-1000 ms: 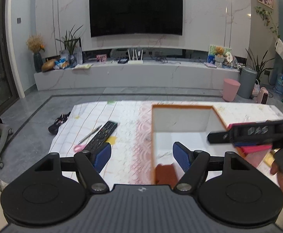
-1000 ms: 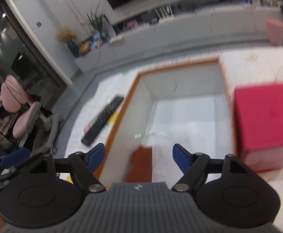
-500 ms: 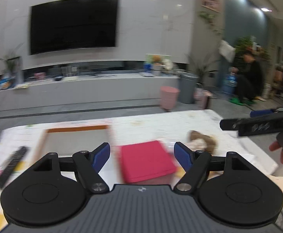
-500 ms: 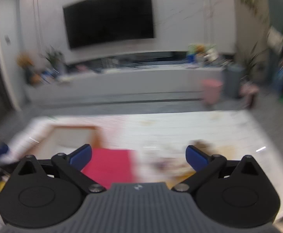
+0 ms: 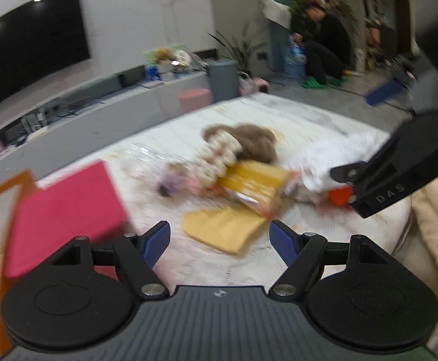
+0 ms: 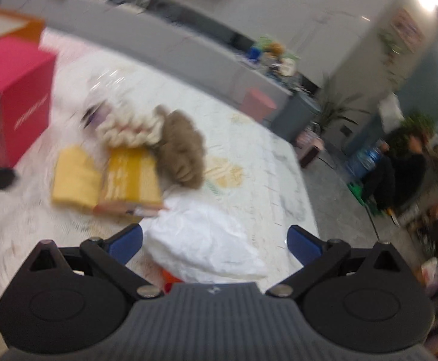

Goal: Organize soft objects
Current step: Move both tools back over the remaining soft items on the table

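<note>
Though blurred, pile: crumpled white cloth (image 6: 202, 240), folded yellow cloth (image 5: 223, 230), brown fluffy plush (image 6: 181, 150), mid-table.
Left gripper (image 5: 220, 239): jaws wide, empty, above yellow cloth.
Right gripper (image 6: 215, 240): jaws widest, ungripped, straddling white cloth.

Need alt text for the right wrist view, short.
Open right hand-held gripper hovers over a crumpled white cloth on a pale table cover. Beyond lie a yellow cloth, brown fuzzy item and pink box. Image is motion-blurred.
</note>
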`<state>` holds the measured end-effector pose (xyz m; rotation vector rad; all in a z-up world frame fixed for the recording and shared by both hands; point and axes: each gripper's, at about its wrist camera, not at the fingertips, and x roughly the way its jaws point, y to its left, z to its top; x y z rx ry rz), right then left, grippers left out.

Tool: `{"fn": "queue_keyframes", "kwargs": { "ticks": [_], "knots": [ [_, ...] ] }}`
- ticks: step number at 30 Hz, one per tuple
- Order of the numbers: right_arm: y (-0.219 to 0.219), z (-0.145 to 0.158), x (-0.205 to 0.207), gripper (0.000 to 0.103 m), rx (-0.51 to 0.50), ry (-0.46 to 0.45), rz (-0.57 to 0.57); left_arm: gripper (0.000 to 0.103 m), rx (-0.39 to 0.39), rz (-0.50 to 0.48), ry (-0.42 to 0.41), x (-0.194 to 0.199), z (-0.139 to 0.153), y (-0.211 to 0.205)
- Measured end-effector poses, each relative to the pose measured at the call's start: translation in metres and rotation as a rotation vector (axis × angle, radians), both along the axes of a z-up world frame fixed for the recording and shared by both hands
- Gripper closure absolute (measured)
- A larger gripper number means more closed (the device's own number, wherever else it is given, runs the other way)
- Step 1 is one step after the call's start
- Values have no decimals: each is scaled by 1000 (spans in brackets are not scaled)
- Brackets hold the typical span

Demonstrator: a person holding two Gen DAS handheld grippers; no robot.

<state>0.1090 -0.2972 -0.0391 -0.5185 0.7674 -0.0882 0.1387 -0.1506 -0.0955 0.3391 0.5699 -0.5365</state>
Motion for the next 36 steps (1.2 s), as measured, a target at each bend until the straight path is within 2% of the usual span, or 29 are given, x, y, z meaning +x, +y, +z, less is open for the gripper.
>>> {"fn": "queue_keyframes", "kwargs": {
  "ticks": [3,6,9,11,16,18,21,23,24,26,28,32,36],
  "knots": [
    [-1,-20,15,3,-12,53,16,15,-3,-40,47,12,-20,-7],
    [1,-37,38,3,5,95,9,15,-41,-49,74,20,-31,1],
    [6,-53,49,7,-9,154,29,15,-46,-74,86,23,-31,8],
    [9,-62,50,7,-43,172,43,15,-79,-99,95,22,-27,14],
    [5,-65,54,13,-56,202,-18,14,-138,-81,150,27,-27,21],
    [1,-59,53,17,-23,182,-31,14,-161,-76,182,30,-28,25],
    [-7,-55,55,28,25,180,-69,14,-184,-79,209,33,-30,28],
    [-11,-52,54,54,59,174,-84,14,-176,-70,226,35,-32,27],
    [-13,-50,54,59,80,169,-91,14,-172,-62,237,36,-34,27],
    [-17,-44,53,76,122,151,-116,14,-170,-47,255,38,-35,28],
    [-23,-34,50,85,168,115,-142,14,-178,-32,270,39,-36,30],
    [-37,-9,32,88,298,33,-167,14,-207,-20,287,40,-32,33],
    [-47,21,4,87,475,-61,-135,14,-216,-27,279,39,-27,35]
  ]
}}
